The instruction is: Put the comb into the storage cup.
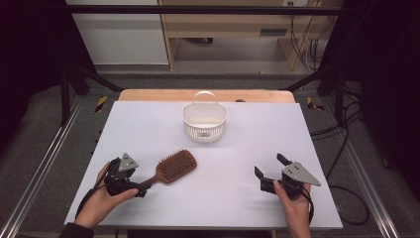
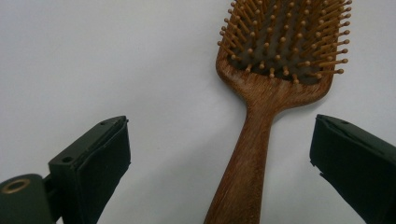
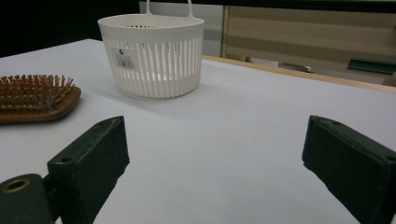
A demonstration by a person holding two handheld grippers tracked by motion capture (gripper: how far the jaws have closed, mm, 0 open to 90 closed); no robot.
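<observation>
Hairbrush [image 2: 261, 112] lies bristles-up on the counter [image 1: 237, 148], its handle between the spread jaws of the left tool [image 1: 144, 188]; right tool [image 1: 270, 166] released.

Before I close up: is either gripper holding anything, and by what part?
Nothing is held. The left gripper is open astride the hairbrush handle; the right gripper is open over bare table.

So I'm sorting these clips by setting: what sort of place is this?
Probably a lab or workshop recording bench, not a home: a bare white table inside a dark metal frame, loose cables on the floor, and just a hairbrush and basket laid out.
</observation>
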